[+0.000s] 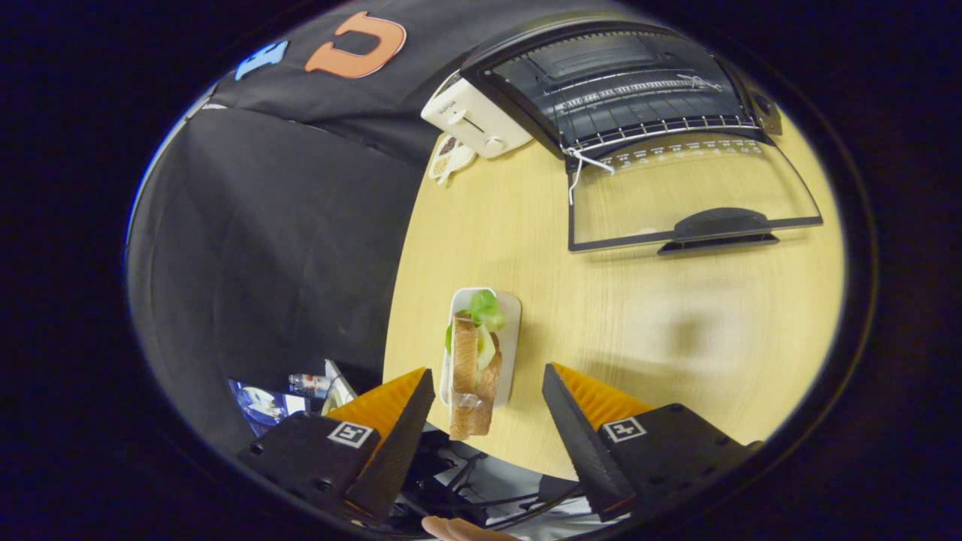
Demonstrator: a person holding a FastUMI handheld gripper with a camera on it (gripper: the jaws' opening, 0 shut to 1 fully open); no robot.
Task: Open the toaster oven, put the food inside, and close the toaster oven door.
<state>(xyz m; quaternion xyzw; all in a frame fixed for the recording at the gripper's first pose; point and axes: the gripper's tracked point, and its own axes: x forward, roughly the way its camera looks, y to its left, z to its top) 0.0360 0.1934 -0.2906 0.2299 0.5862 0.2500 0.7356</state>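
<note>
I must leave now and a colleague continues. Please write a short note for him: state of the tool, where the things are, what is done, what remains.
Tool: open, holding nothing, fingers either side of the sandwich.
Sandwich: on a white plate at the table edge, between the fingers.
Oven: beyond them, door down flat on the table, rack bare.
Done: door opened.
Left: grasp sandwich, put it in the oven, close the door.
</note>
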